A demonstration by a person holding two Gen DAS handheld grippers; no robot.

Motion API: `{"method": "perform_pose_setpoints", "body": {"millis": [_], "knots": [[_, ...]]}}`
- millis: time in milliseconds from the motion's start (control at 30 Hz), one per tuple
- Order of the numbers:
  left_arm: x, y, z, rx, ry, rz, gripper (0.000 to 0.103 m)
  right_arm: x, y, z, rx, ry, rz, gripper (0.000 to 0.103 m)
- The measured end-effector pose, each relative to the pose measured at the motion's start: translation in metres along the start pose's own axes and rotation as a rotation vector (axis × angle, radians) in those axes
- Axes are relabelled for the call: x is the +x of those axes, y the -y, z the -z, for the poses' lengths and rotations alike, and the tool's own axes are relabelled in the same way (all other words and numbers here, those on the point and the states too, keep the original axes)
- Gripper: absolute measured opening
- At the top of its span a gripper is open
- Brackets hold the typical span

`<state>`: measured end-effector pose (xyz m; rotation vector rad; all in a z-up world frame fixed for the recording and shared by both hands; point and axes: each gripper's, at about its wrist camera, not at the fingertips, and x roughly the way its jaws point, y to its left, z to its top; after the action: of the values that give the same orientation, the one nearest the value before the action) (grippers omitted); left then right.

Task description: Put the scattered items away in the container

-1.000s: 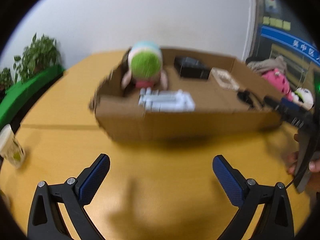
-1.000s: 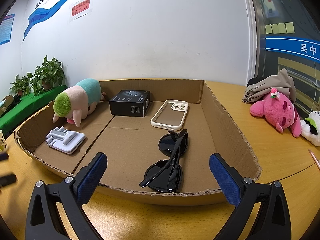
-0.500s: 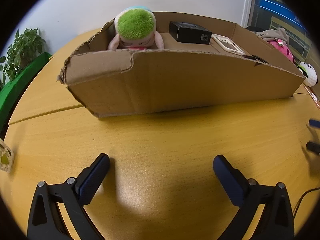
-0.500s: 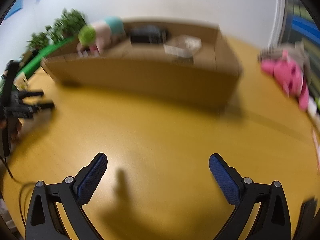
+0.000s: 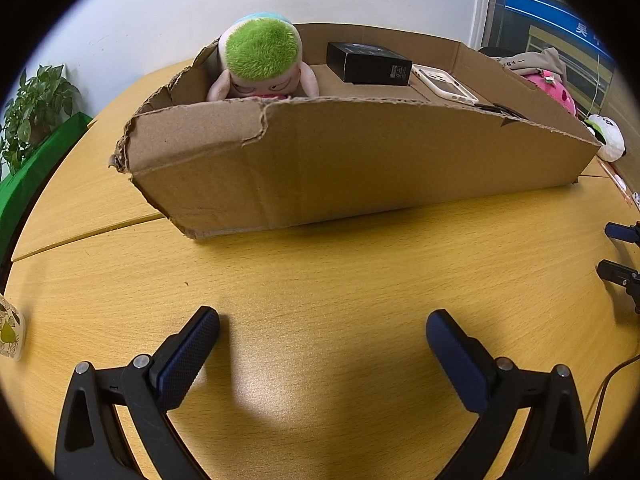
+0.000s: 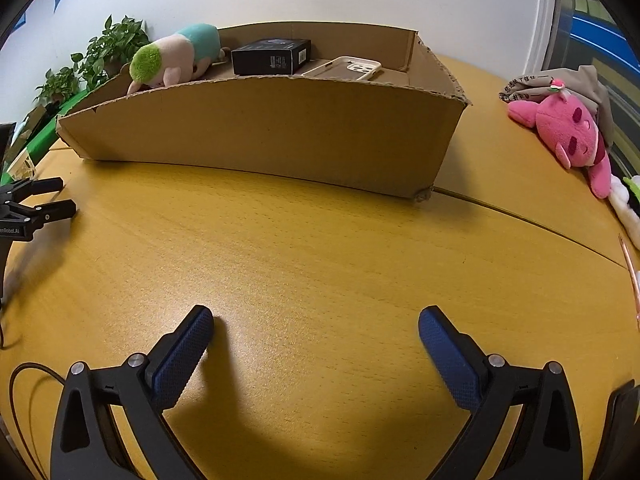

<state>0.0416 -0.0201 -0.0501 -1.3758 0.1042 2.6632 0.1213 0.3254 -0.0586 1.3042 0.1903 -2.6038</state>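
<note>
A low cardboard box [image 5: 340, 168] [image 6: 260, 136] stands on the wooden table. Inside it I see a green-haired plush [image 5: 260, 60] [image 6: 172, 60], a black box [image 5: 368, 62] [image 6: 272, 56] and a phone case [image 5: 444, 84] [image 6: 348, 70]. The box's near wall hides the rest of its floor. My left gripper [image 5: 322, 332] is open and empty, low over bare table in front of the box. My right gripper [image 6: 314, 330] is open and empty, also low over the table. Each gripper shows at the edge of the other's view, the right one [image 5: 620, 252] and the left one [image 6: 40, 200].
A pink plush [image 6: 568, 128] and grey cloth [image 6: 560, 80] lie on the table right of the box, with a white plush [image 5: 608, 140] beside them. A patterned cup [image 5: 10, 332] stands at the far left. Potted plants [image 6: 100, 56] stand behind the table's left edge.
Both grippers pulled back from the box and dropped low over the table. The right gripper, which was over the box looking at sunglasses and a phone stand, now faces the box's outer wall.
</note>
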Motion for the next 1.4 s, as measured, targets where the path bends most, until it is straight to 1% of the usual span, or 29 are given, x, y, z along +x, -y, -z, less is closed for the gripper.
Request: {"method": "perform_pose_setpoints", "body": {"millis": [1400], "knots": [[0.0007, -0.0003, 0.0026, 0.012, 0.004, 0.009, 0.103, -0.0004, -0.0028, 0.0016, 0.002, -0.002, 0.002, 0.103]]}}
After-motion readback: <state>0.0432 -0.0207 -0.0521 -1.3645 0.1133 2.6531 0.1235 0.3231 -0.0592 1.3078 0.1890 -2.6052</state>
